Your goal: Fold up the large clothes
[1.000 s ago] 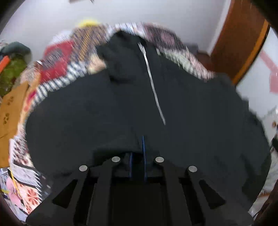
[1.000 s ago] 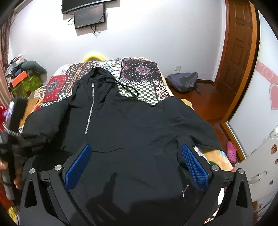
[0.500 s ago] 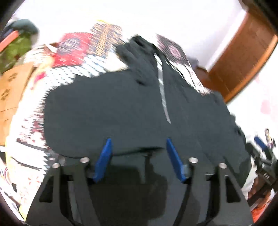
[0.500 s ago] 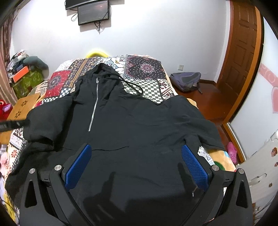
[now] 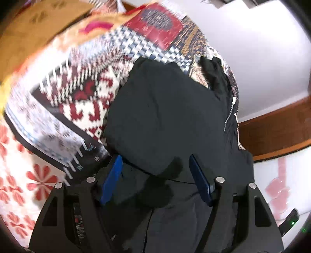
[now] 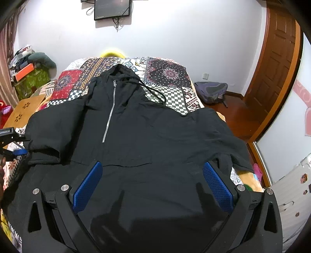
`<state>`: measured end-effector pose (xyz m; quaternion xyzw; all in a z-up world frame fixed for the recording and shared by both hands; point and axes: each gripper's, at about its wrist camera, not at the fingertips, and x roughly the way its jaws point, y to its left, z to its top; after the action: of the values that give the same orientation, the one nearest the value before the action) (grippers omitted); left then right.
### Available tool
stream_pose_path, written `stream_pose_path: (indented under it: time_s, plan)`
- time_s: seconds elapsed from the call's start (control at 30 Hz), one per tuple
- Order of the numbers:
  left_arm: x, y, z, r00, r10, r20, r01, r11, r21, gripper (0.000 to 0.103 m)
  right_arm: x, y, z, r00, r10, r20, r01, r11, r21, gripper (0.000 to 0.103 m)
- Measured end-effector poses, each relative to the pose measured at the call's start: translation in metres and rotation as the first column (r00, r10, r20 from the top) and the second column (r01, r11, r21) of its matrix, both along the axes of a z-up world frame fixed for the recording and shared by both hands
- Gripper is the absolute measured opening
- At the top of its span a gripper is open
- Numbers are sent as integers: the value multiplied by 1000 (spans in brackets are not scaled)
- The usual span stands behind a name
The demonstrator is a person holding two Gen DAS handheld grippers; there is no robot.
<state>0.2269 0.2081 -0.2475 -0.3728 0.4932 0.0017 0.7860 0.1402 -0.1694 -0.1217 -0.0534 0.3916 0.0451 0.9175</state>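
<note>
A black zip hoodie (image 6: pixel 147 136) lies face up on a patchwork bedspread (image 6: pixel 169 74), hood toward the wall. Its left sleeve (image 6: pixel 46 130) is folded in over the chest; it also shows in the left wrist view (image 5: pixel 165 120). My left gripper (image 5: pixel 155 175) is open and empty, with its blue pads either side of the folded sleeve's lower edge; it appears at the left edge of the right wrist view (image 6: pixel 13 146). My right gripper (image 6: pixel 151 181) is open and empty, hovering over the hoodie's hem. The right sleeve (image 6: pixel 229 148) lies spread toward the bed's right edge.
A wooden stool (image 6: pixel 25 111) and a cluttered green box (image 6: pixel 31 77) stand left of the bed. A grey backpack (image 6: pixel 211 91) lies on the floor at the right, near a wooden door (image 6: pixel 276 64). A screen (image 6: pixel 112 8) hangs on the far wall.
My left gripper opened and let go of the hoodie's left sleeve, leaving it folded over the chest, then drew back to the left. My right gripper rose slightly.
</note>
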Motion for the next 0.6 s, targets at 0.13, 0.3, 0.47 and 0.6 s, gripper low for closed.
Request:
stream_pose_path:
  time_s: [0.13,0.3,0.47,0.6]
  plan:
    - [4,4,-14,998,53,-24,-54,997,-59,70,1,0,-2,1000,-7,-7,7,1000,-13,103]
    - [12,3,-5,994,109,-3,-109,992,63,40,2,-3,-3,1000,-15,-14,15,1000,-8,103]
    - [18,-3,16,993,105,55,-114,972,205,15,1,-7,-2,1000,-23,-11,23,1000,0,103]
    - [22,-25,50,989,56,137,-101,930,354,12,0,-12,0,1000,-29,-5,29,999,18,103]
